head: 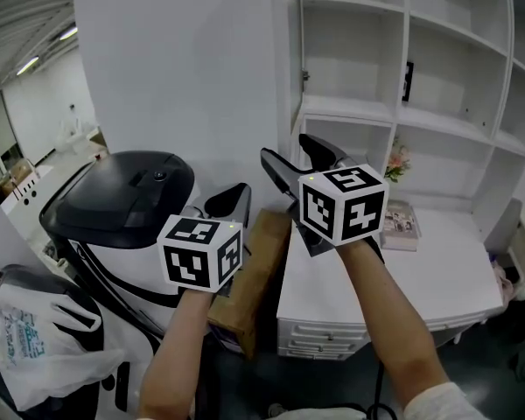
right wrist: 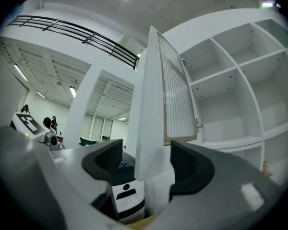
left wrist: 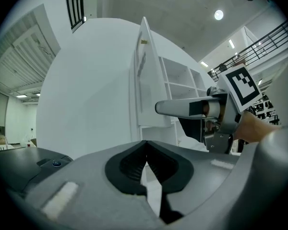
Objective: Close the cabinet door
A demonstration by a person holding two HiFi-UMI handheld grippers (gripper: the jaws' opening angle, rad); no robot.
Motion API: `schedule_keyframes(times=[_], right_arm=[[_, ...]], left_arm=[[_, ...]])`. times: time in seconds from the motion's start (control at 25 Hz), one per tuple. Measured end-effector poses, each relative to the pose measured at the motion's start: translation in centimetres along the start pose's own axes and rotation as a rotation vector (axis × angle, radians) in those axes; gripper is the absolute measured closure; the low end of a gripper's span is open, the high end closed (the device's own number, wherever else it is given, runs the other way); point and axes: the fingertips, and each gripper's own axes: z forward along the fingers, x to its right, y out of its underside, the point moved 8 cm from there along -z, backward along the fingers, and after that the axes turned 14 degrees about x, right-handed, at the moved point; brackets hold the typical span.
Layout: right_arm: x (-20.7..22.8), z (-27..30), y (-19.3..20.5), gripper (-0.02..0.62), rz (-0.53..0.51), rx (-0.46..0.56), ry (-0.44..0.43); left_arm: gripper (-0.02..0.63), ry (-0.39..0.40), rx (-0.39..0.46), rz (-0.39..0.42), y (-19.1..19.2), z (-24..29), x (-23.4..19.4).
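The white cabinet door (head: 287, 59) stands open, nearly edge-on to me, hinged to the open shelf unit (head: 437, 77). My right gripper (head: 290, 151) is open, and its two jaws straddle the door's lower free edge. In the right gripper view the door (right wrist: 153, 104), with its ribbed glass pane, runs between the two dark pads of that gripper (right wrist: 146, 152). My left gripper (head: 234, 195) is shut on nothing, lower and to the left of the door. The left gripper view shows its closed jaws (left wrist: 144, 145), the door's edge (left wrist: 145, 80) and the right gripper's finger (left wrist: 182, 108).
A black-and-white machine (head: 122, 199) stands at the left, with a brown cardboard box (head: 254, 278) beside it. Under the shelves is a white desk with drawers (head: 455, 278), carrying books (head: 401, 226) and small flowers (head: 395, 160). A plastic bag (head: 26, 339) lies at the lower left.
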Motion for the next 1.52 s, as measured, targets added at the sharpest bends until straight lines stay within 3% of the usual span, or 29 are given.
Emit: schedule_keyframes(times=[0.48,0.84,1.52], right_arm=[[0.5,1.3,0.3,0.405,0.016,0.007,0.081],[0.9,0.9,0.1,0.397,0.016,0.002,0.09],[3.1,-2.1,-0.9,0.44,0.015,0.0,0.132]], left_arm=[[0.606,0.041,0.012,-0.023,0.6,0.7,-1.2],[0.606,0.049,0.025,-0.018,0.1,1.2,-1.2],[0.606,0.111,0.022,-0.005,-0.1,2.6,1.8]])
